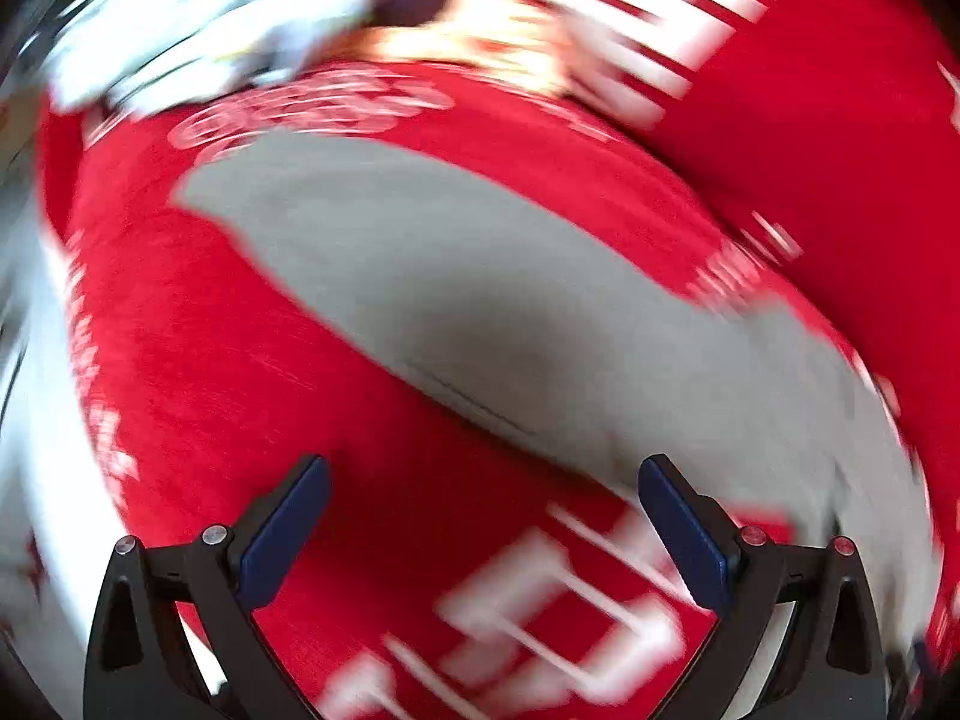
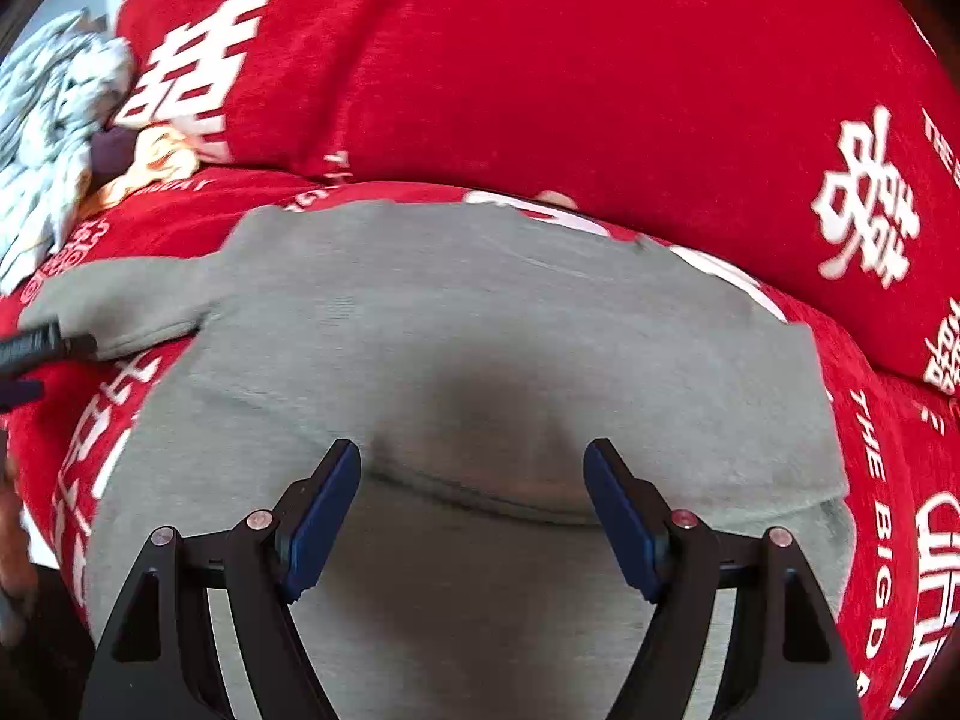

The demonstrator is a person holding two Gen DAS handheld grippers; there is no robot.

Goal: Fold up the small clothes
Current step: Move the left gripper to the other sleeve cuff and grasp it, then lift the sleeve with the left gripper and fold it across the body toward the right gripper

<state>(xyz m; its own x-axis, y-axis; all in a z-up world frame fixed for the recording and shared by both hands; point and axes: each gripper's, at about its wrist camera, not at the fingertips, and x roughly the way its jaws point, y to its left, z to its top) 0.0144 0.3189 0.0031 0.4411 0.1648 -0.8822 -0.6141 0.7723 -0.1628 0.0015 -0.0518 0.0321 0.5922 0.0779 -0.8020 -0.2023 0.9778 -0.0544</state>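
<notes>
Two views, listed in turn.

Left wrist view, heavily blurred: left gripper (image 1: 483, 531) with fingers (image 1: 288, 531) spread apart and released, nothing between them. Below it, red cover (image 1: 198, 372) printed with white characters. Grey garment (image 1: 480, 300) lies on the cover as a long band running from far left to near right; its near edge passes just beyond the right finger. Pale patterned cloth (image 1: 198, 18) bunched at far left.

Right wrist view, sharper: right gripper (image 2: 472, 513) with fingers (image 2: 324, 531) wide and released, hovering over the grey garment (image 2: 480, 312), which lies spread flat on the red cover (image 2: 540, 72). One sleeve (image 2: 120, 300) extends left. A seam or fold line crosses between the fingers. Pale patterned cloth (image 2: 54, 138) heaped at far left, with a small dark and orange item (image 2: 138, 156) beside it, too small to identify.
</notes>
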